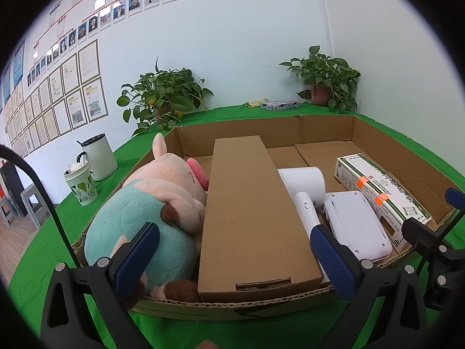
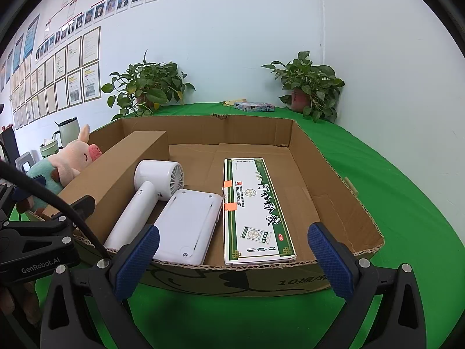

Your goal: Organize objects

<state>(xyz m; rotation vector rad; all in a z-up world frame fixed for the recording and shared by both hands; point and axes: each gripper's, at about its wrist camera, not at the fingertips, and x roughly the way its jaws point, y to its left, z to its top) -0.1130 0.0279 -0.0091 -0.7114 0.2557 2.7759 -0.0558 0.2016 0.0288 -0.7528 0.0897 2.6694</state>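
so, taking the shallow cardboard tray [image 2: 334,180] on the green counter [image 2: 407,203] as the landmark and reading from its left side across: outside its left wall, on the counter, stand a white lidded jug [image 1: 98,157] and a leaf-patterned cup [image 1: 81,186], with a potted plant [image 1: 162,96] behind the tray's far left corner. inside the tray, hard against its left wall, lies a plush pig [image 1: 154,209] in a teal outfit, its pink snout toward the middle. just right of the pig, a long plain brown carton [image 1: 250,218] runs from the tray's near wall toward the far wall, touching the toy along its side. right of the carton lies a white hair dryer [image 2: 145,200], barrel toward the tray's far end and handle toward the near wall, and against the handle sits a flat white device [image 2: 189,226]. further right in the tray, a long white and green medicine box [image 2: 255,212] with two orange tape tabs lies flat, just beside the white device and apart from the tray's right wall. beyond the tray's far wall a small patterned box [image 2: 254,106] and a second potted plant [image 2: 311,87] sit at the back right of the counter. the left claw [image 1: 235,258] hangs at the tray's near wall with its blue pads spread wide either side of the brown carton, not pressing it. the right claw [image 2: 232,258] also gapes wide and holds nothing, at the tray's near wall in front of the white device and medicine box.
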